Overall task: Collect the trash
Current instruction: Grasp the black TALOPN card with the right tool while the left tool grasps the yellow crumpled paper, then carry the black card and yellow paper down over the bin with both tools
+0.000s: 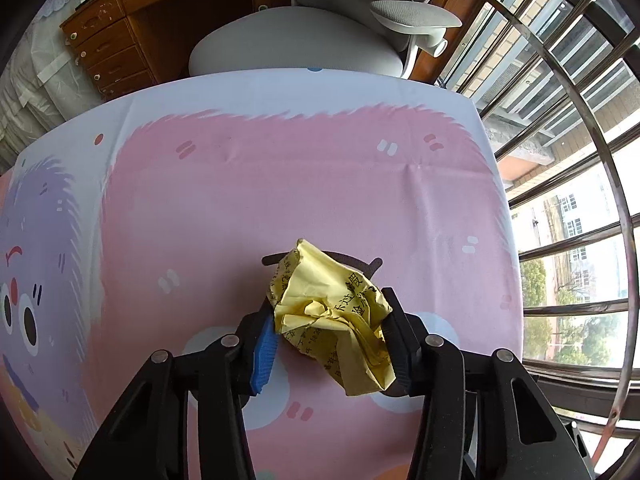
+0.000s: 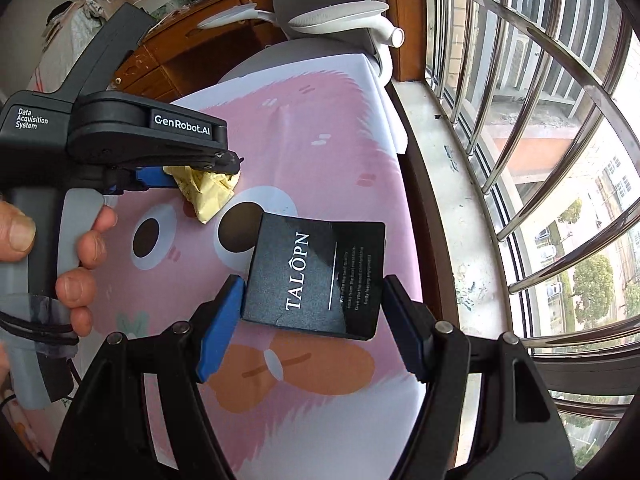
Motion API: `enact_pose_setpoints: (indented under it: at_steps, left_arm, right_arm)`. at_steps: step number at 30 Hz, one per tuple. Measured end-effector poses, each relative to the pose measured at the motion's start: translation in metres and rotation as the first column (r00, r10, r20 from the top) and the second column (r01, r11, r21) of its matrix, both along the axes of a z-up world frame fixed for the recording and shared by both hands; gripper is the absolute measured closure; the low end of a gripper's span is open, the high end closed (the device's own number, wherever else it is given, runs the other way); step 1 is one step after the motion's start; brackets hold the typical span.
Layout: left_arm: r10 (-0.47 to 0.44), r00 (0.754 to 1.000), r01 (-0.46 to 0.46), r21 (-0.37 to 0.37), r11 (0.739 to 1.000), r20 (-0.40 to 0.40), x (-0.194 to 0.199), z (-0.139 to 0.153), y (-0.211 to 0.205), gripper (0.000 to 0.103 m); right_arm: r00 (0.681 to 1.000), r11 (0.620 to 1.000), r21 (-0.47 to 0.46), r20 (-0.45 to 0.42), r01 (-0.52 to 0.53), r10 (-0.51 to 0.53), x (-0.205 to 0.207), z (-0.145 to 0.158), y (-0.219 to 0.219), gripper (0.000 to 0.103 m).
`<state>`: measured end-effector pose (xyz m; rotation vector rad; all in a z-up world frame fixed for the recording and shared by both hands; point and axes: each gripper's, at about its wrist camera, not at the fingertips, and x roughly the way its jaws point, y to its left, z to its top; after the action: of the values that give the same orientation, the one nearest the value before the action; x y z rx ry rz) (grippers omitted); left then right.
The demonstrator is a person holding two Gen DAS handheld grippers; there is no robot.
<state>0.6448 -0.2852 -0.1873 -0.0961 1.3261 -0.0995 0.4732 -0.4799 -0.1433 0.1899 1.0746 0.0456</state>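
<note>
My left gripper (image 1: 330, 320) is shut on a crumpled yellow paper wad (image 1: 328, 316) with black print, held just above the pink cartoon tablecloth (image 1: 240, 200). In the right wrist view the same left gripper (image 2: 200, 172) shows side-on with the yellow wad (image 2: 208, 192) between its fingers. My right gripper (image 2: 312, 300) stands around a flat black box (image 2: 316, 276) printed TALOPN; its blue pads flank the box's two sides and look pressed against it.
A grey office chair (image 1: 296, 40) stands beyond the table's far edge. A wooden desk with drawers (image 1: 108, 44) is at the back left. A window with metal bars (image 2: 520, 120) and a stone sill run along the right.
</note>
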Motion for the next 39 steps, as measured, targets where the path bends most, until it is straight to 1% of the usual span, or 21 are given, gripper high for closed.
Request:
enact_pose_setpoints:
  at_steps: [4, 8, 13, 16, 18, 21, 22, 24, 27, 29, 31, 35, 39]
  left_arm:
    - [-0.028, 1.000, 0.027, 0.022, 0.999, 0.009, -0.021, 0.009, 0.013, 0.058]
    - [-0.058, 0.998, 0.057, 0.042, 0.997, 0.021, -0.062, 0.025, 0.038, 0.058]
    - [-0.081, 0.996, 0.079, 0.056, 0.995, 0.044, -0.142, 0.054, 0.085, 0.058]
    - [-0.082, 0.996, 0.081, 0.038, 0.996, 0.045, -0.191, 0.067, 0.114, 0.058]
    - [-0.088, 0.995, 0.087, 0.032, 0.996, 0.055, -0.232, 0.080, 0.136, 0.058]
    - [-0.106, 0.991, 0.105, 0.015, 0.994, 0.087, -0.286, 0.097, 0.165, 0.058]
    - [-0.113, 0.988, 0.113, 0.010, 0.994, 0.101, -0.313, 0.106, 0.180, 0.058]
    - [-0.127, 0.983, 0.127, 0.007, 0.992, 0.131, -0.351, 0.118, 0.197, 0.058]
    - [-0.142, 0.976, 0.145, -0.008, 0.989, 0.168, -0.410, 0.135, 0.228, 0.058]
    - [-0.161, 0.968, 0.164, -0.004, 0.986, 0.193, -0.445, 0.142, 0.244, 0.058]
    - [-0.181, 0.960, 0.185, 0.002, 0.983, 0.215, -0.491, 0.150, 0.263, 0.058]
    - [-0.218, 0.949, 0.222, 0.007, 0.975, 0.227, -0.556, 0.151, 0.290, 0.058]
    - [-0.235, 0.950, 0.242, -0.008, 0.970, 0.204, -0.608, 0.141, 0.307, 0.058]
  right_arm:
    - [1.000, 1.000, -0.002, 0.000, -0.007, 0.007, -0.005, 0.003, 0.007, 0.036]
    - [1.000, 1.000, -0.008, 0.012, -0.019, 0.019, -0.016, 0.012, 0.020, 0.036]
    - [0.999, 0.999, -0.017, 0.026, -0.030, 0.030, -0.043, 0.028, 0.042, 0.036]
    - [0.999, 0.999, -0.017, 0.033, -0.035, 0.036, -0.069, 0.041, 0.059, 0.036]
    - [0.998, 0.999, -0.024, 0.042, -0.040, 0.041, -0.092, 0.051, 0.073, 0.036]
    - [0.998, 0.999, -0.028, 0.057, -0.038, 0.039, -0.132, 0.068, 0.097, 0.036]
    - [0.997, 0.999, -0.027, 0.062, -0.035, 0.036, -0.146, 0.073, 0.105, 0.036]
    - [0.996, 0.999, -0.032, 0.079, -0.030, 0.033, -0.176, 0.085, 0.125, 0.036]
    - [0.994, 0.999, -0.039, 0.107, -0.018, 0.022, -0.228, 0.100, 0.160, 0.036]
    - [0.992, 0.999, -0.034, 0.122, -0.007, 0.011, -0.265, 0.107, 0.186, 0.036]
    - [0.991, 1.000, -0.028, 0.136, 0.003, 0.001, -0.304, 0.112, 0.212, 0.036]
    - [0.989, 1.000, -0.019, 0.147, 0.011, -0.008, -0.372, 0.117, 0.262, 0.036]
    - [0.988, 1.000, -0.030, 0.151, -0.003, 0.007, -0.441, 0.119, 0.305, 0.036]
